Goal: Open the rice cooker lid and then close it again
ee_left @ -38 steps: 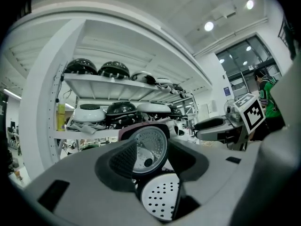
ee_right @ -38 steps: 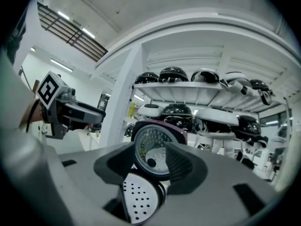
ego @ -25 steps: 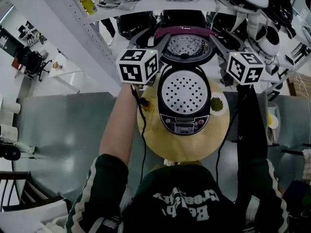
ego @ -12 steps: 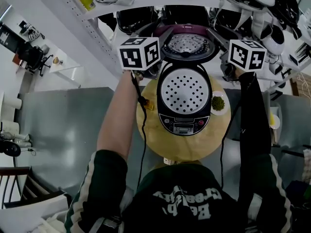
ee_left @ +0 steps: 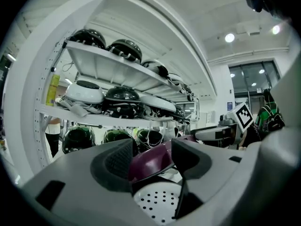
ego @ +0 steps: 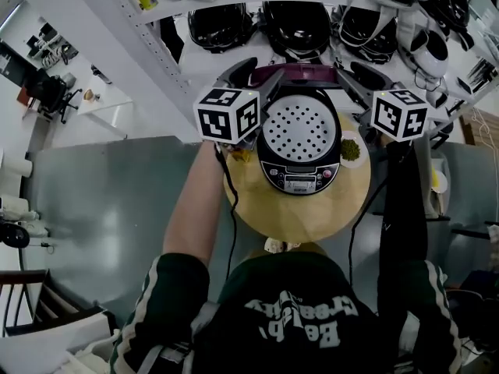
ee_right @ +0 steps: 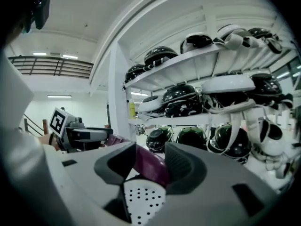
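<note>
Head view: left gripper (ego: 257, 75) and right gripper (ego: 355, 79) clamp the purple lid (ego: 300, 72), left jaws just widened, right just narrowed; shelved cookers (ego: 292, 26) crowd close beyond the jaws.

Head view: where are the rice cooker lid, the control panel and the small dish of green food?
rice cooker lid (ego: 300, 72), head view, its purple rim.
control panel (ego: 300, 182), head view, the display.
small dish (ego: 352, 164), head view, its white rim.
</note>
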Demonstrator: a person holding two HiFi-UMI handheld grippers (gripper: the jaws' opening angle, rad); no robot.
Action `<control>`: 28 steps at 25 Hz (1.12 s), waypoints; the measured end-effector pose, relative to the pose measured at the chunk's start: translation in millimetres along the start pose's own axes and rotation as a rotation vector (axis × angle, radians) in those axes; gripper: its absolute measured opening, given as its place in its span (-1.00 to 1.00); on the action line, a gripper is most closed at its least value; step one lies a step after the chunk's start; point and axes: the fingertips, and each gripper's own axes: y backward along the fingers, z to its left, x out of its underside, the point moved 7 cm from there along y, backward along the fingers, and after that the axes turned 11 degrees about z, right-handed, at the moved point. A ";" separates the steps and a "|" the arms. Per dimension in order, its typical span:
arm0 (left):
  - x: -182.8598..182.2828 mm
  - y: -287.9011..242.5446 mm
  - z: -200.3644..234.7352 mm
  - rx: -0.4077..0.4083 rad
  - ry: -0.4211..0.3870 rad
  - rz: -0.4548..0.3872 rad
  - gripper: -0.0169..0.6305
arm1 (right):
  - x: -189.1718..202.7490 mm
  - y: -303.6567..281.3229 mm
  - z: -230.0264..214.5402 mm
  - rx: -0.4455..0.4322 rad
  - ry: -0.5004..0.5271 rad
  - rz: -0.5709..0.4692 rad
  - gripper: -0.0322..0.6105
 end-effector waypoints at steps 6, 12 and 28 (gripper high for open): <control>61.4 34.0 -29.5 0.085 0.008 0.052 -0.16 | 64.6 26.9 35.7 0.004 -0.057 0.044 -0.26; 116.5 44.1 -55.6 0.112 0.010 0.084 -0.15 | 118.8 35.7 64.9 0.021 -0.117 0.081 -0.23; 194.0 38.8 -61.8 0.112 0.078 0.180 -0.19 | 187.1 11.5 88.9 0.033 -0.162 0.223 -0.25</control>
